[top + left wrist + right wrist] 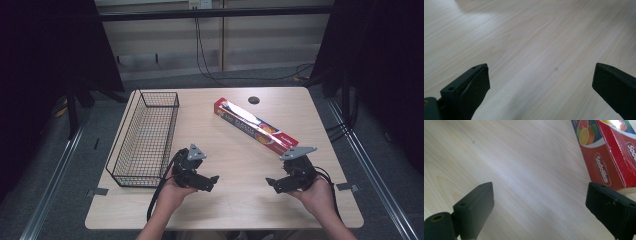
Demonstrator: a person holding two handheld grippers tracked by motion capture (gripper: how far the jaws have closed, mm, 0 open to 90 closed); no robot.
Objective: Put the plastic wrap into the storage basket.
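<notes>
Long red cardboard box with fruit print [256,127] is lying diagonally right of centre in the high view, flat on the pale wooden table [235,205], its lower end just beside the right gripper [272,183]; in the right gripper view it is sitting in the upper right corner [609,157]. Right gripper is hovering low, jaws spread wide, nothing between them. Left gripper [215,180], lower centre-left, is also gaping wide over bare wood. Black wire basket [145,135] is standing at left, apart from both.
</notes>
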